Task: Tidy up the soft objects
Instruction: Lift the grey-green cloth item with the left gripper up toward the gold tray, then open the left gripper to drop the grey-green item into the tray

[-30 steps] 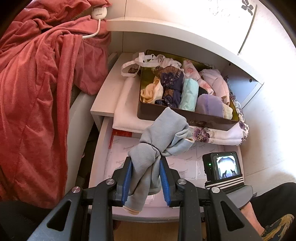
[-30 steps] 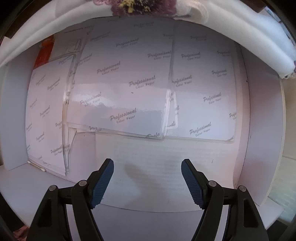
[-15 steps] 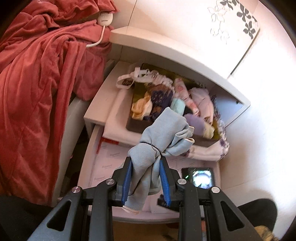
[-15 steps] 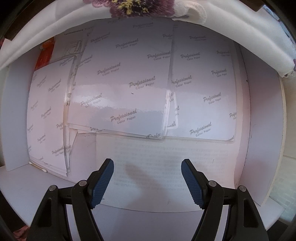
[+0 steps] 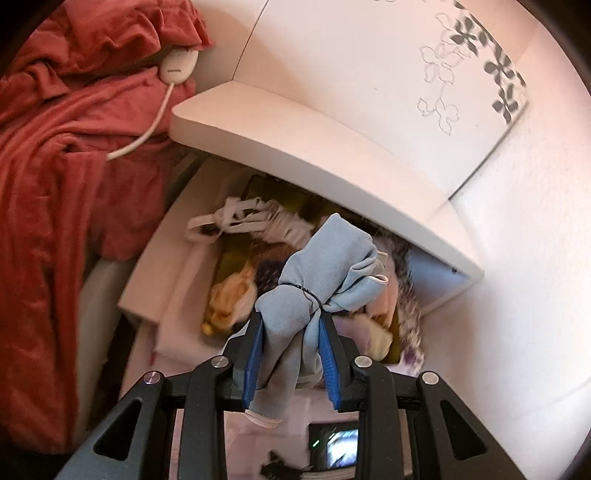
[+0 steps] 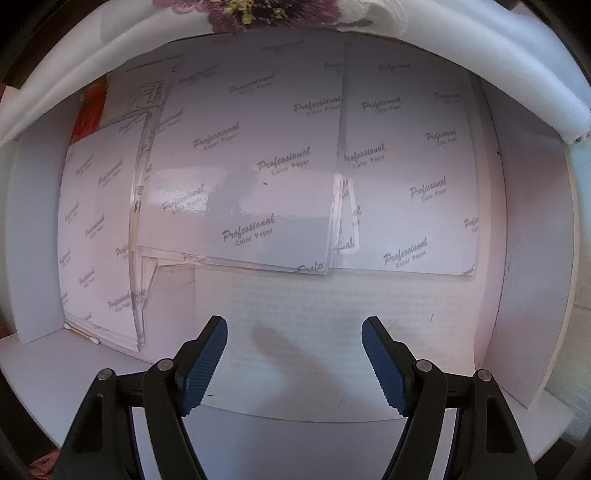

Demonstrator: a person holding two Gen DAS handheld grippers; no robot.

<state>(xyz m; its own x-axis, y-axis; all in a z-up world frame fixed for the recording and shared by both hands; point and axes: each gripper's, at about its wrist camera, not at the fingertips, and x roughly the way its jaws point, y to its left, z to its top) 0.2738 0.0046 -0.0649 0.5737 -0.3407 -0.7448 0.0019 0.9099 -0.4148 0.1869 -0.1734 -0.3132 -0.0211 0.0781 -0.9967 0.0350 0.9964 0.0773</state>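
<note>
A light blue cloth bundle, tied with a thin dark band, is pinched between the blue pads of my left gripper, which is shut on it. Behind and below the bundle is a dark tray packed with several folded soft items, set on a white folded cloth under a white shelf. In the right wrist view my right gripper stands open, pointing down into a white drawer lined with sheets of printed paper; nothing is between its fingers.
A red robe hangs at the left with a white corded device on it. A white wall with flower prints rises at the right. The other gripper's small screen shows below. A flowered white cloth overhangs the drawer's far edge.
My left gripper has lifted and tilted upward with the blue bundle, so the tray now sits lower and partly behind the bundle. The right gripper has stayed put over the drawer.
</note>
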